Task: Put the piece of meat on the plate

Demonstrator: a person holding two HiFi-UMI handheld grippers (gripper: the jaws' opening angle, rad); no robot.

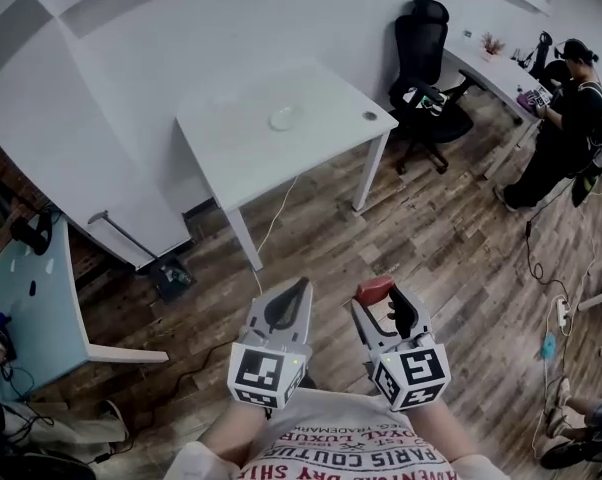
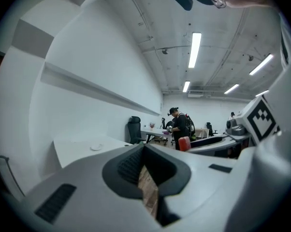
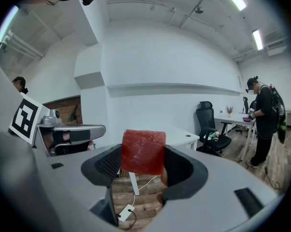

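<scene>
A red piece of meat (image 3: 143,152) sits clamped between the jaws of my right gripper (image 3: 141,164); in the head view the meat (image 1: 374,288) shows at the tip of that gripper (image 1: 379,303). My left gripper (image 1: 289,303) hangs beside it with its jaws together and nothing in them; its own view looks along the closed jaws (image 2: 146,164). A small white plate (image 1: 284,118) lies on the white table (image 1: 311,158) well ahead of both grippers; the plate (image 2: 96,147) is also seen far off in the left gripper view.
A black office chair (image 1: 426,78) stands right of the table. A person (image 1: 566,118) stands at a desk at the far right. Cables run over the wooden floor (image 1: 451,258). A light blue desk (image 1: 36,308) is at the left.
</scene>
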